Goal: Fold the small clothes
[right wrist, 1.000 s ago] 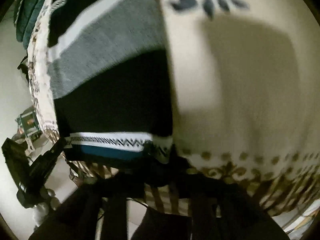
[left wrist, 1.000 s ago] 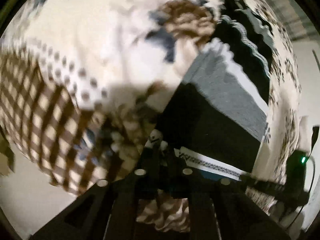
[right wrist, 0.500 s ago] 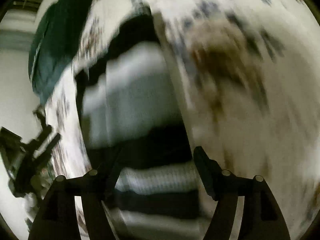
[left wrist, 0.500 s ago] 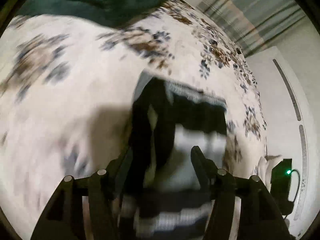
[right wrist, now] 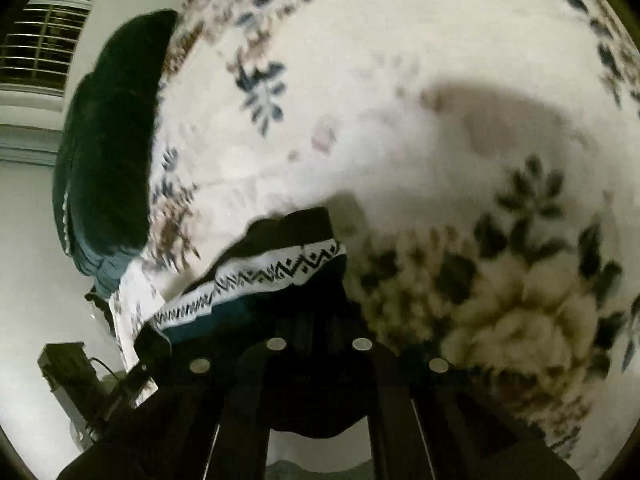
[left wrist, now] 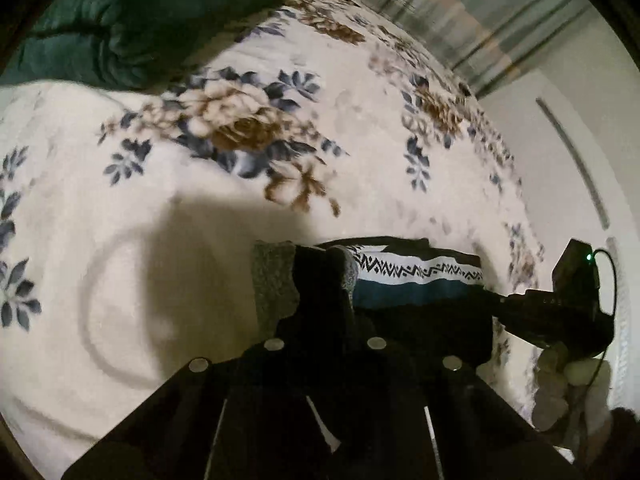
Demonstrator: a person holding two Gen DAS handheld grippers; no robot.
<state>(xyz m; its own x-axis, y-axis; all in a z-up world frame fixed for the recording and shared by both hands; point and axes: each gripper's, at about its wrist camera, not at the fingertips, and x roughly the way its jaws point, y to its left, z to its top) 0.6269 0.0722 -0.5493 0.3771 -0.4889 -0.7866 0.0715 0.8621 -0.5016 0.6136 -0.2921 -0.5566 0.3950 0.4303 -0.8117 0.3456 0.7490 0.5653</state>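
- On the floral blanket (left wrist: 360,60), well below the dark green cushion (left wrist: 152,20): small striped garment (left wrist: 416,276), zigzag band up.
- Left gripper (left wrist: 320,272): jaws closing, now pinching the garment's grey edge; half a second ago they stood spread around it.
- Right gripper (right wrist: 320,300): fingers pressed together on the garment's other end, near the zigzag band; also spread half a second ago.
- Change: a second ago the garment lay flat and wide near the blanket's checked border; now it is bunched narrower, farther up toward the cushion.
- Meaning, probably: regrasp done, both ends pinched, next fold or lift can start. Fold not finished.
- Left-wrist view: right gripper's body just beside the garment's right end.
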